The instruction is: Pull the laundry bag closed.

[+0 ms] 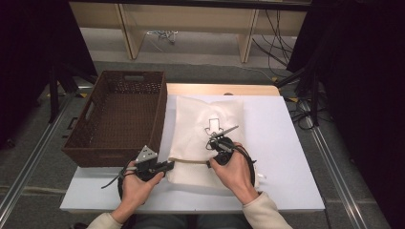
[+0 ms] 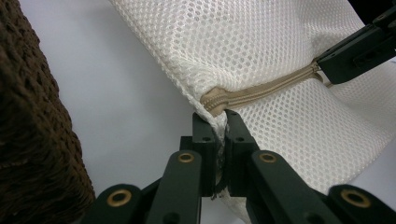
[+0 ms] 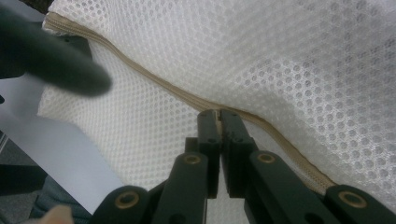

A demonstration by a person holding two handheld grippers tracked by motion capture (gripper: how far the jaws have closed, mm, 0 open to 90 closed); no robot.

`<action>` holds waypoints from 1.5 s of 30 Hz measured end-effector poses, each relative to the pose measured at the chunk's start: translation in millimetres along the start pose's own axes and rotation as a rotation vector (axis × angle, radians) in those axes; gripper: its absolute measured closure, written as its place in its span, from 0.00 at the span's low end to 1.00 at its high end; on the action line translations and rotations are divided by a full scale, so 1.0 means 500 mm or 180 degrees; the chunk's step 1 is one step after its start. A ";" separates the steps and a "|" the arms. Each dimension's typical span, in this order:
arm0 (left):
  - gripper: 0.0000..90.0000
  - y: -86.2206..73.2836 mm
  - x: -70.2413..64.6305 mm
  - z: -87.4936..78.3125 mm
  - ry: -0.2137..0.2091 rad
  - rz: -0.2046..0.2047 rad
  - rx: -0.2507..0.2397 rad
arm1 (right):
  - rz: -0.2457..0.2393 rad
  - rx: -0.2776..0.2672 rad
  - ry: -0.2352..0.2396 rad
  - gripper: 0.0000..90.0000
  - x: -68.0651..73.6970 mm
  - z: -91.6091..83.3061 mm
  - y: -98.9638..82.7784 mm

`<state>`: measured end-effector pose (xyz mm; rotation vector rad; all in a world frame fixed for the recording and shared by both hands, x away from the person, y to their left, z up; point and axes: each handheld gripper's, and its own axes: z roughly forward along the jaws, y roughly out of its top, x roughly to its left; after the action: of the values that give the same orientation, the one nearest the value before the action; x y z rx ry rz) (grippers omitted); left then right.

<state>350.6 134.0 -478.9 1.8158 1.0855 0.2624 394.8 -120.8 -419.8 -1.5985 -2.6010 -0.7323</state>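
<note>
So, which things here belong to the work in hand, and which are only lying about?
In use:
- white mesh bag
- its beige zipper
- left gripper, shut on the bag's corner
- right gripper, shut at the zipper

Lying about:
- brown wicker basket
- white table

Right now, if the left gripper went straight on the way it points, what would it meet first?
The left gripper is already shut on the corner of the white mesh bag, at the end of its beige zipper. Straight on lies more of the bag, then probably the right gripper clamped farther along the zipper; depth is unclear.
</note>
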 end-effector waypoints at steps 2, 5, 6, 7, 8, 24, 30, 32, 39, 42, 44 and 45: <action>0.95 0.000 0.000 0.000 -0.0013 -0.0018 -0.0002 | 0.0038 0.0004 -0.0008 0.98 0.000 -0.002 -0.001; 0.95 -0.001 0.001 0.000 -0.0004 0.0042 -0.0004 | 0.0028 0.0006 -0.0004 0.98 -0.005 -0.004 -0.001; 0.95 -0.001 0.000 0.000 -0.0003 0.0026 -0.0004 | 0.0009 -0.0001 -0.0007 0.98 -0.007 -0.003 -0.001; 0.95 0.000 0.001 0.000 0.0004 0.0052 0.0001 | 0.0055 0.0001 -0.0026 0.98 -0.005 -0.004 -0.002; 0.95 -0.001 0.000 0.001 0.0003 0.0012 -0.0001 | 0.0033 -0.0014 -0.0021 0.98 -0.007 -0.004 -0.002; 0.95 0.000 0.000 0.001 -0.0005 -0.0001 -0.0003 | 0.0019 -0.0016 -0.0047 0.98 -0.011 -0.007 -0.004; 0.95 0.000 0.001 0.001 0.0003 0.0019 0.0015 | 0.0107 0.0027 -0.0095 0.98 -0.010 -0.009 -0.005; 0.95 -0.001 0.001 0.001 0.0003 0.0026 0.0011 | 0.0064 -0.0003 -0.0068 0.98 -0.016 -0.009 -0.006; 0.95 0.000 0.001 0.001 -0.0001 0.0022 0.0006 | 0.0065 -0.0013 -0.0064 0.98 -0.017 -0.011 -0.006; 0.95 0.000 0.001 0.001 0.0000 0.0023 0.0006 | 0.0053 -0.0016 -0.0065 0.98 -0.018 -0.011 -0.007; 0.95 0.000 0.002 0.001 0.0001 0.0016 0.0017 | 0.0056 -0.0020 -0.0094 0.98 -0.020 -0.011 -0.008; 0.95 0.000 0.002 0.001 0.0005 0.0022 0.0016 | 0.0099 0.0007 -0.0088 0.98 -0.020 -0.011 -0.008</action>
<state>351.4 134.3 -479.5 1.8245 1.0821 0.2656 394.9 -132.7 -418.8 -1.6564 -2.5884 -0.7106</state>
